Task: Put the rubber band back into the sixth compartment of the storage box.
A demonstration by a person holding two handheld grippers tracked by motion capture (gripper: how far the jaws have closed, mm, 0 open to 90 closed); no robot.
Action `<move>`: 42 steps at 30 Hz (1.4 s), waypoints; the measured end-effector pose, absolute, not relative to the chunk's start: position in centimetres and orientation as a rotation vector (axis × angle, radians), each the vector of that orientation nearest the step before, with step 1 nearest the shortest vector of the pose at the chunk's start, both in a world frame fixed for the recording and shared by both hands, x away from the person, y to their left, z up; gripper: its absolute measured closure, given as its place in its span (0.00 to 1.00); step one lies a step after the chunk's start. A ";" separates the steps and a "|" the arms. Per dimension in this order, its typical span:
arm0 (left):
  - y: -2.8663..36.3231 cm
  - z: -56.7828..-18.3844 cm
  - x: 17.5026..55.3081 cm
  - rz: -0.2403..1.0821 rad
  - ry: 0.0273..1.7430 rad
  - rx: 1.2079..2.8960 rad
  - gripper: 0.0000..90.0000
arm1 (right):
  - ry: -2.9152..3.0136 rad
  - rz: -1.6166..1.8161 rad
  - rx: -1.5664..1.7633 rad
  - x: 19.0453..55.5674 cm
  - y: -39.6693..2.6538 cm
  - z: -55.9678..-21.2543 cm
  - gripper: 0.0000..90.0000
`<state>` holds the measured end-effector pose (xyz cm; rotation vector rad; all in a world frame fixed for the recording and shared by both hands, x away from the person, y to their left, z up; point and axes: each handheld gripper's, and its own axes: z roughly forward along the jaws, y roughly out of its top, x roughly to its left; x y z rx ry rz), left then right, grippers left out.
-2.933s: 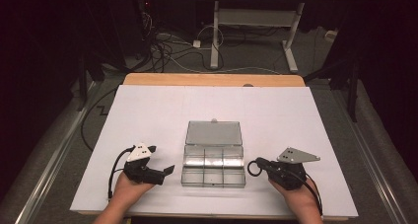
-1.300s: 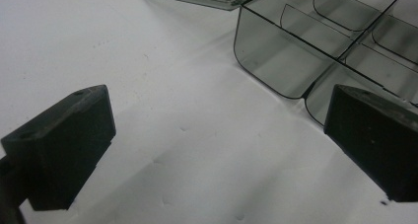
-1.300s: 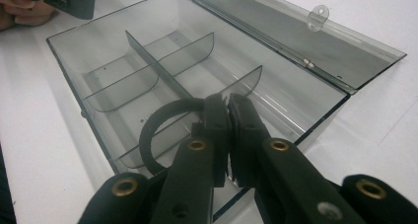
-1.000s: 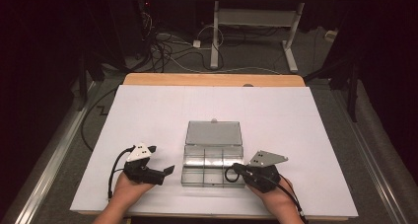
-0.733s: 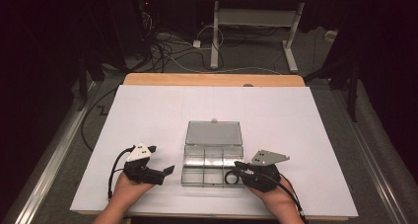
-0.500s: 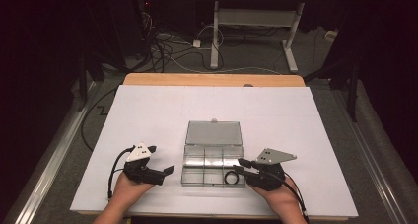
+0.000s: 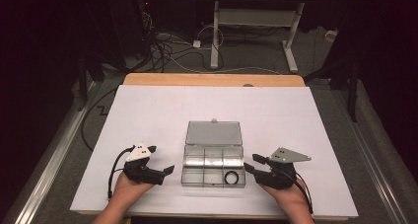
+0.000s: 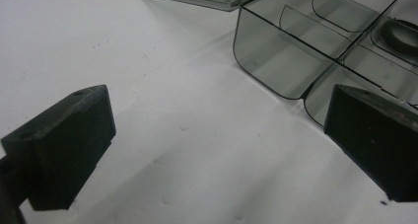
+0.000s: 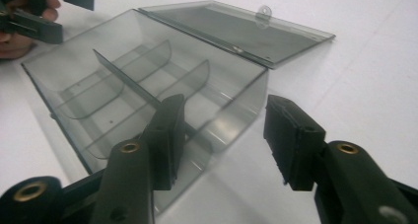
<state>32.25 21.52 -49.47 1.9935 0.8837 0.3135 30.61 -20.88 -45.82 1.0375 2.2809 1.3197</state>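
Observation:
A clear plastic compartment box (image 7: 213, 185) lies on the white table with its lid (image 7: 213, 133) folded back flat. A black ring (image 7: 231, 176) rests in its front right compartment. My right gripper (image 7: 252, 163) sits just right of the box, open; its jaws have just been opening and hold nothing. In the right gripper view the right gripper (image 9: 229, 135) frames the box's near corner (image 9: 241, 105) without touching it. My left gripper (image 7: 161, 159) rests open left of the box. In the left gripper view the left gripper (image 8: 217, 140) faces bare table, with the box (image 8: 276, 61) and ring (image 8: 401, 36) beyond.
The white table top (image 7: 148, 110) spreads wide behind and beside the box. A wooden edge (image 7: 212, 79) runs along its far side. Cables (image 7: 167, 51) and a desk frame (image 7: 251, 21) lie on the floor beyond. The left gripper (image 9: 44, 12) appears top left in the right gripper view.
My right gripper let go of the black ring over the box's front right compartment, opened, and drew back to the right. The ring now lies in the box. The left gripper stayed still.

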 end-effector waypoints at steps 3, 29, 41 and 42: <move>21.5 -49.5 32.2 0.313 0.883 1.994 0.00 | 2.273 1.320 1.063 30.7 -21.4 -46.1 0.51; 21.3 -49.4 32.5 0.319 0.921 2.018 0.00 | 2.201 1.201 1.182 31.8 -23.2 -47.7 0.00; 21.4 -49.2 33.1 0.308 0.950 1.972 0.00 | 2.143 1.175 1.225 33.2 -22.8 -47.9 0.00; 21.4 -49.1 33.3 0.297 0.955 1.971 0.00 | 2.151 1.177 1.217 33.4 -22.8 -47.9 0.00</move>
